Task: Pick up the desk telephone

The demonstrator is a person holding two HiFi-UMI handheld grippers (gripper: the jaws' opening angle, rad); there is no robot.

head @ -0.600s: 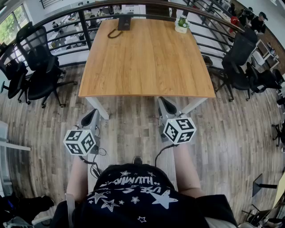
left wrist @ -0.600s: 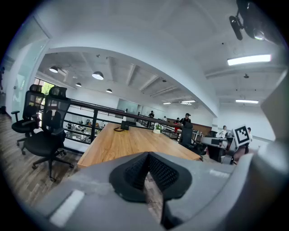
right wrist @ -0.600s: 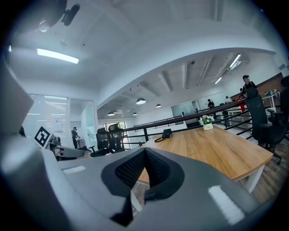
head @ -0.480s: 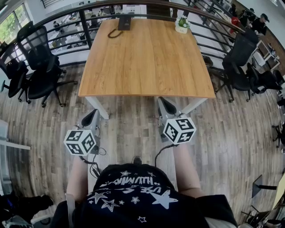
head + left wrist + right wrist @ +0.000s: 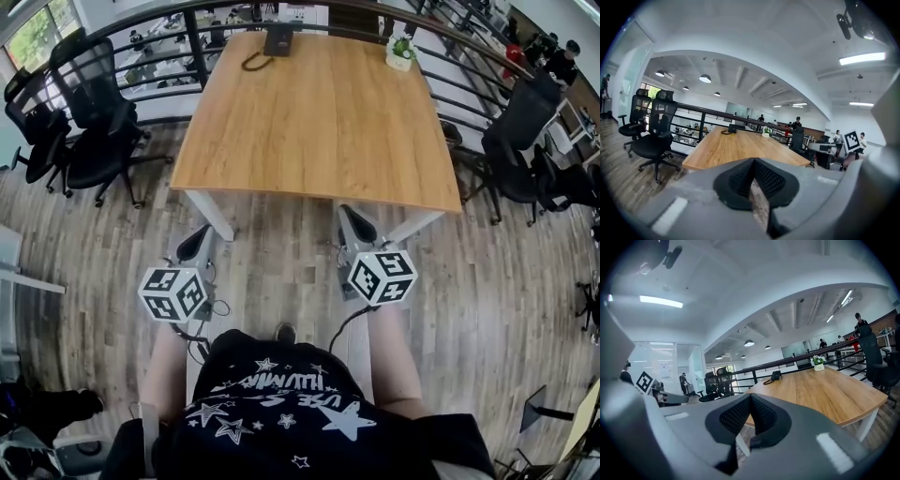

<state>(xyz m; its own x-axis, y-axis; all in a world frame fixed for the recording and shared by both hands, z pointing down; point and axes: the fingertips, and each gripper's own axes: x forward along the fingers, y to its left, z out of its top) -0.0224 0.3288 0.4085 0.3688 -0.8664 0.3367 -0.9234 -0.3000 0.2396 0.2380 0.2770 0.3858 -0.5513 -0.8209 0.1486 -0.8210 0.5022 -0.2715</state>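
One telephone [image 5: 278,39], one plant [image 5: 401,49], one table [image 5: 319,131]

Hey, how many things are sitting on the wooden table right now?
2. A desk telephone at the far edge, left of the middle, and a small potted plant near the far right corner. The whole table top shows, so nothing seems hidden.

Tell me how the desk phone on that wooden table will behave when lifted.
The desk telephone looks like a rigid, flat-based box, so it probably won't roll. Its cord lies looped on the table and would likely dangle floppily and drag behind. Its weight can't be judged from this far away.
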